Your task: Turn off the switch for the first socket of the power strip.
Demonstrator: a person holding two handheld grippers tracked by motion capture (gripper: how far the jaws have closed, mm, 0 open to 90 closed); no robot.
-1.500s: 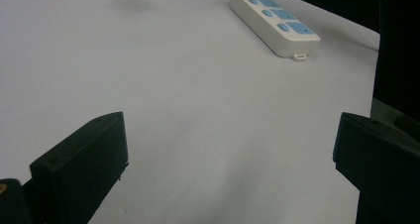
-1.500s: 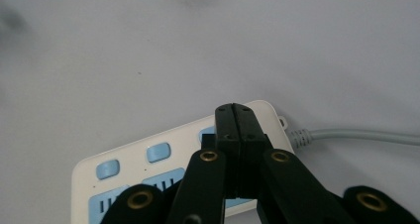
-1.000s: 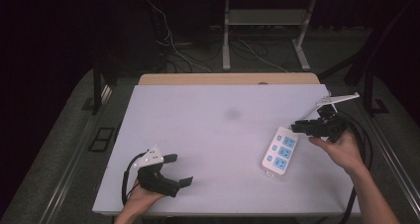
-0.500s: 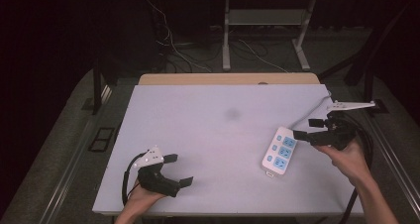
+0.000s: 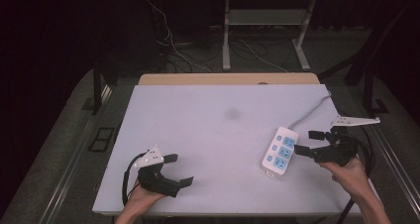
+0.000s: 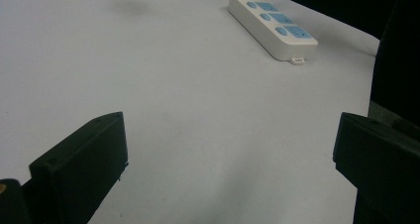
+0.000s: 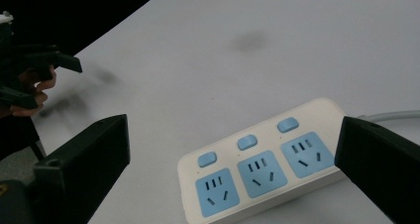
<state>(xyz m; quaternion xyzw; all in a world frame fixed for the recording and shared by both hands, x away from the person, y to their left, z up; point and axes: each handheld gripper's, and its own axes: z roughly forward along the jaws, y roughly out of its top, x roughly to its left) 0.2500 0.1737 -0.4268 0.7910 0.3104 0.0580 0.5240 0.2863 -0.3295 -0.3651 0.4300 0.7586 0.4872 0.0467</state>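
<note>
Dark floor and tangled cables surround the white desk (image 5: 218, 130), where a power strip (image 5: 280, 152) lies near the right edge, its cord (image 5: 311, 112) trailing toward the far right corner. The right hand-held gripper (image 5: 306, 143) sits just beside the strip, jaws spread wide and just opened, nothing between them. This looks like a release or re-approach; next would be closing squarely on the strip's body. The left hand-held gripper (image 5: 181, 169) rests spread near the front edge. Where the cord ends is hidden.
</note>
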